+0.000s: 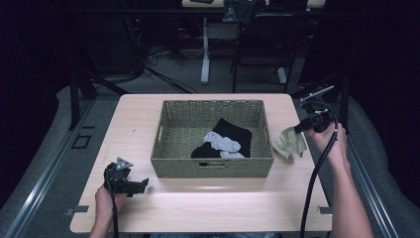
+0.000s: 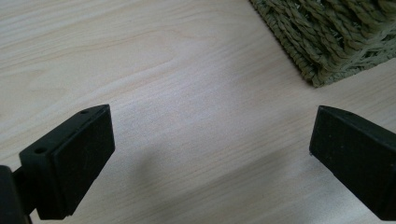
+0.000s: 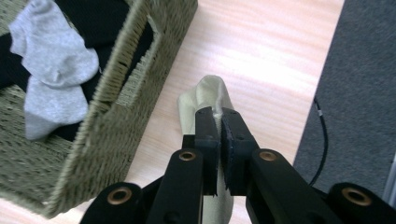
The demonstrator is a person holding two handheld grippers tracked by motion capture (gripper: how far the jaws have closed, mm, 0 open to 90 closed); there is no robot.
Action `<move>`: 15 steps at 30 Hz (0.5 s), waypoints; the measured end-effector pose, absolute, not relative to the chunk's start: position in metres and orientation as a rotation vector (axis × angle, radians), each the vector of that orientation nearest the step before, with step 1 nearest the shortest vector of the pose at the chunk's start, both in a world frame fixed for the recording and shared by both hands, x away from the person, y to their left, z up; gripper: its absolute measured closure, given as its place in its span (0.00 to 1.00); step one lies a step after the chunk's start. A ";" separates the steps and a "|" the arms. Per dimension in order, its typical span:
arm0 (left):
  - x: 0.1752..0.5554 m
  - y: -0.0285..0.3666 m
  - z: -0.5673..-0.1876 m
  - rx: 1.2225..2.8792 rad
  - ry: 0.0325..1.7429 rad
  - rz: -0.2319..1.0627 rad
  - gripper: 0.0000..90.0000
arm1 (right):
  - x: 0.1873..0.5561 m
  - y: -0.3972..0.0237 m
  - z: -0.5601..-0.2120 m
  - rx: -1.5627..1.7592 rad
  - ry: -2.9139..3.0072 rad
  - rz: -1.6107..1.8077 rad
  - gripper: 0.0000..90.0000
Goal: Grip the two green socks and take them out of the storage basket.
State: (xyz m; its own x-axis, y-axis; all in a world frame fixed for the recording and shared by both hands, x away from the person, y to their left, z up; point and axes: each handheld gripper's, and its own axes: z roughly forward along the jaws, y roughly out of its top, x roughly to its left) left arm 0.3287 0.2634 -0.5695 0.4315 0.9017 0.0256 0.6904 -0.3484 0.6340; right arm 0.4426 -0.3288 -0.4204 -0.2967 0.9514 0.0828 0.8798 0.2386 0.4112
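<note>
1. Risk: the beige sock (image 3: 205,95), pinched by one edge between the pressed-together jaws of the right gripper (image 3: 219,128), may slip free or snag the woven basket (image 1: 212,167) rim if carried over it.
2. Sock position: hanging just right of the basket, above the table (image 1: 208,208).
3. Right hand (image 1: 333,144): raised at the table's right edge.
4. Left gripper (image 2: 210,154): jaws spread wide, empty, low over the near-left tabletop.

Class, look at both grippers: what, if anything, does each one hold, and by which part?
The right gripper pinches the beige sock at its upper end, beside the basket. The left gripper stands open over bare table, holding nothing.
</note>
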 end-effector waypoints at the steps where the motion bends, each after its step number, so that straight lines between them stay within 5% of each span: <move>1: 0.329 0.263 -0.569 2.144 1.337 0.508 0.00 | 0.443 -0.329 -0.425 1.743 2.323 0.573 0.96; 15: 0.329 0.263 -0.570 2.147 1.337 0.507 0.00 | 0.442 -0.331 -0.481 1.804 2.325 0.503 0.96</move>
State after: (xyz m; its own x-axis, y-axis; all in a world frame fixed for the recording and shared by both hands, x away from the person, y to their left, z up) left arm 0.3287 0.2633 -0.5696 0.4330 0.9010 0.0256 0.6915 -0.3503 0.6317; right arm 0.4419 -0.3306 -0.4805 -0.2616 0.9618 0.0810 0.9093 0.2175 0.3547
